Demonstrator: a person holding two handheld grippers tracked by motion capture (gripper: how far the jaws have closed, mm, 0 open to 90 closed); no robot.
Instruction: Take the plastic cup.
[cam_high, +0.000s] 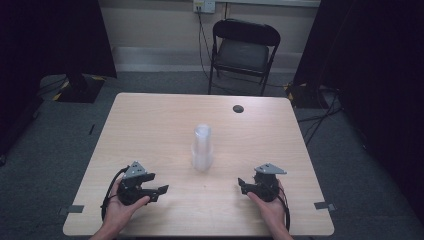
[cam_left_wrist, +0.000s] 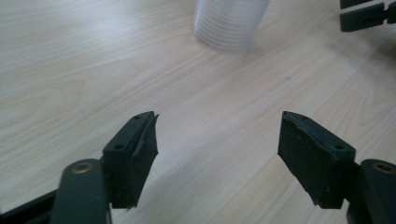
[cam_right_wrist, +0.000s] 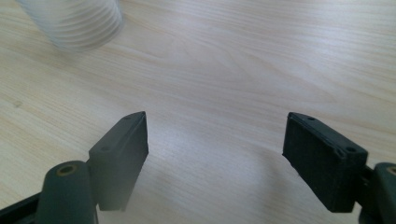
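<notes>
- Nearest, the left tongs (cam_high: 161, 190) and right tongs (cam_high: 242, 184) lie low over the desk (cam_high: 150, 125) at its near edge, one in each hand. Both stand wide with nothing between the jaws (bare wood shows through the gap in each gripper view).
- Their pads are matte black blocks, flat-faced and a little ragged at the edges.
- Between the two and farther in, near the desk's middle, stands the cup stack (cam_high: 202, 148): upright, apart from both tongs, untouched.
- The stack looks like clear thin plastic, round, with close ribs where the rims nest; it shows again at the top of the left gripper view (cam_left_wrist: 231, 23).
- Judged from this, the work has hardly begun: no cup is gripped or parted from the stack, and the reach and grasp are all still to do.
- The desk is pale wood-grain laminate, smooth, with rounded corners.
- Beyond it stands a black folding chair (cam_high: 244, 50).
</notes>
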